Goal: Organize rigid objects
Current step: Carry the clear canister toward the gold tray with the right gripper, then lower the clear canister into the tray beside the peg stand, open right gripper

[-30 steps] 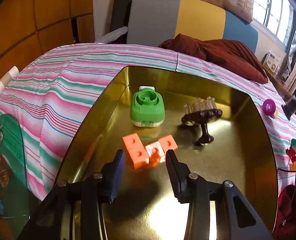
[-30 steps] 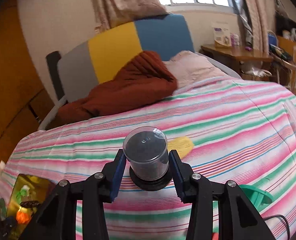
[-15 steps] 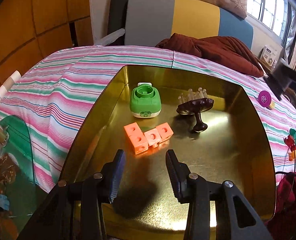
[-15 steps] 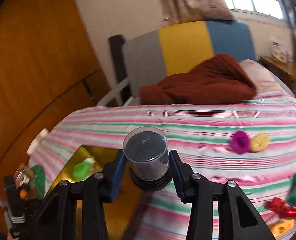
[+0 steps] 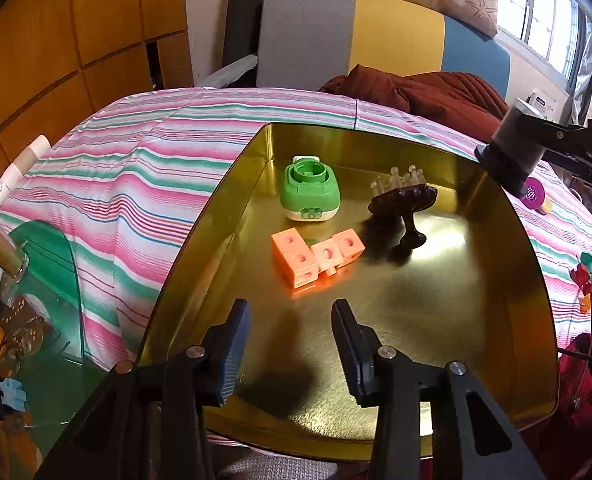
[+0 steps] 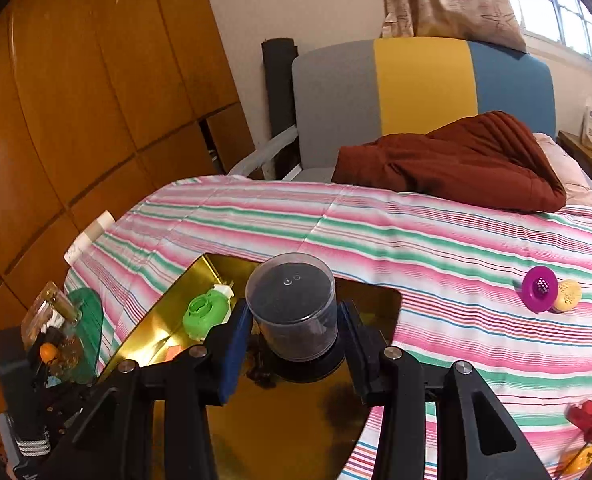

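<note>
A gold tray lies on the striped bed. In it sit a green lidded case, joined orange cubes and a dark brown brush standing on its handle. My left gripper hovers open over the tray's near part, nothing between its fingers. My right gripper is shut on a clear round jar with a black base, held above the tray. In the left wrist view that jar hangs over the tray's far right rim.
A purple disc and a yellow piece lie on the bedspread right of the tray. Red and green toys lie further to the right. A brown blanket is bunched by the headboard. A cluttered glass side table stands on the left.
My right gripper swung left across the bed with the jar and now holds it over the tray. The left gripper drew back slightly from the orange cubes.
</note>
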